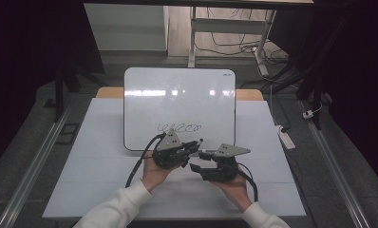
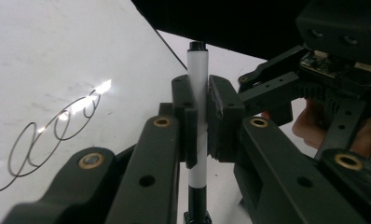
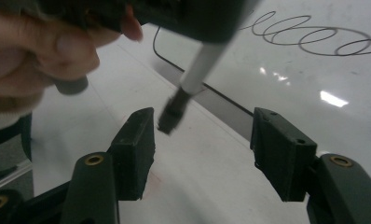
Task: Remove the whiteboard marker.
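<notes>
The left gripper (image 2: 200, 121) clamps the marker (image 2: 197, 70) upright at frame centre, its dark end (image 3: 172, 114) between the right gripper's (image 3: 202, 154) spread jaws.

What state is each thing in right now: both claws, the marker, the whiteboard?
Left claw: shut on the marker, gripping its white barrel.
Right claw: open, holding nothing, jaws spread just below the marker's dark end.
Marker: clamped between the left claw's jaws, off the board.
Whiteboard: lying flat on the table, looped black scribble near its front edge, rest unmarked.
</notes>
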Motion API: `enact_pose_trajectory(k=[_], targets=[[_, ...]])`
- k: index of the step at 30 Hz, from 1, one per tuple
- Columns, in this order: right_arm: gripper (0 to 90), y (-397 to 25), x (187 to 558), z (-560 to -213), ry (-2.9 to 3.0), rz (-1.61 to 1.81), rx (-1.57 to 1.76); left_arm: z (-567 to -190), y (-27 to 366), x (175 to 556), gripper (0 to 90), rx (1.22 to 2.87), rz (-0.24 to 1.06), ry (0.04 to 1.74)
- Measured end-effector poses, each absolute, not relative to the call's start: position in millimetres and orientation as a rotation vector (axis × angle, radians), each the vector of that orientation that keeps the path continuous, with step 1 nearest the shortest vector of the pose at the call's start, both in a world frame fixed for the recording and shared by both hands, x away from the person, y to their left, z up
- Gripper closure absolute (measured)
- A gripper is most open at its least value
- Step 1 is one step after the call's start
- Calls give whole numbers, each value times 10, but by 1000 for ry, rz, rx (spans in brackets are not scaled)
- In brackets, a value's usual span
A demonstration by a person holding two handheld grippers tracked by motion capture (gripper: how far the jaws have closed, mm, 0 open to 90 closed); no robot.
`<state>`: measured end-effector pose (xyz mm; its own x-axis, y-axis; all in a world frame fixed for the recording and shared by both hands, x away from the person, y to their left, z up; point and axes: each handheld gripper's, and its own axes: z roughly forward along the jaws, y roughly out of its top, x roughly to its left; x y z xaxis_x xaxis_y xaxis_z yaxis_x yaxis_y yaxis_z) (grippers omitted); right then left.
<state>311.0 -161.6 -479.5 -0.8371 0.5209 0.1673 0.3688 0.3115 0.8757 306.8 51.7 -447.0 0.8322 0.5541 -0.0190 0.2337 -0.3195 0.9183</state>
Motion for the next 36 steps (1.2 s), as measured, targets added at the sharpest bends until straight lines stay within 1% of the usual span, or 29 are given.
enact_pose_trajectory(k=[3, 5, 11, 15, 20, 22, 23, 26, 30, 36], targets=[[445, -1564, 3130, -4806, 2430, 1560, 865, -4488, 452, 3044, 819, 1915, 376, 578], [481, -1541, 3146, -4811, 2440, 1564, 889, -4497, 417, 3033, 819, 1922, 384, 566], [618, -1523, 3192, -4842, 2479, 1565, 967, -4500, 359, 3008, 819, 1927, 389, 552], [737, -1513, 3211, -4857, 2509, 1565, 1012, -4507, 329, 2994, 819, 1934, 390, 543], [768, -1520, 3231, -4871, 2524, 1521, 1062, -4523, 308, 2987, 817, 1943, 400, 538], [771, -1524, 3236, -4871, 2524, 1520, 1063, -4522, 312, 2994, 800, 1940, 387, 542], [773, -1525, 3236, -4870, 2522, 1527, 1062, -4514, 327, 2992, 758, 1938, 391, 550], [775, -1548, 3234, -4850, 2503, 1539, 1041, -4459, 468, 2965, 586, 1920, 402, 579], [776, -1623, 3251, -4801, 2451, 1578, 1020, -4431, 887, 2875, 430, 1895, 415, 679], [776, -1750, 3305, -4736, 2347, 1632, 966, -4608, 1592, 2634, 348, 1920, 373, 853]])
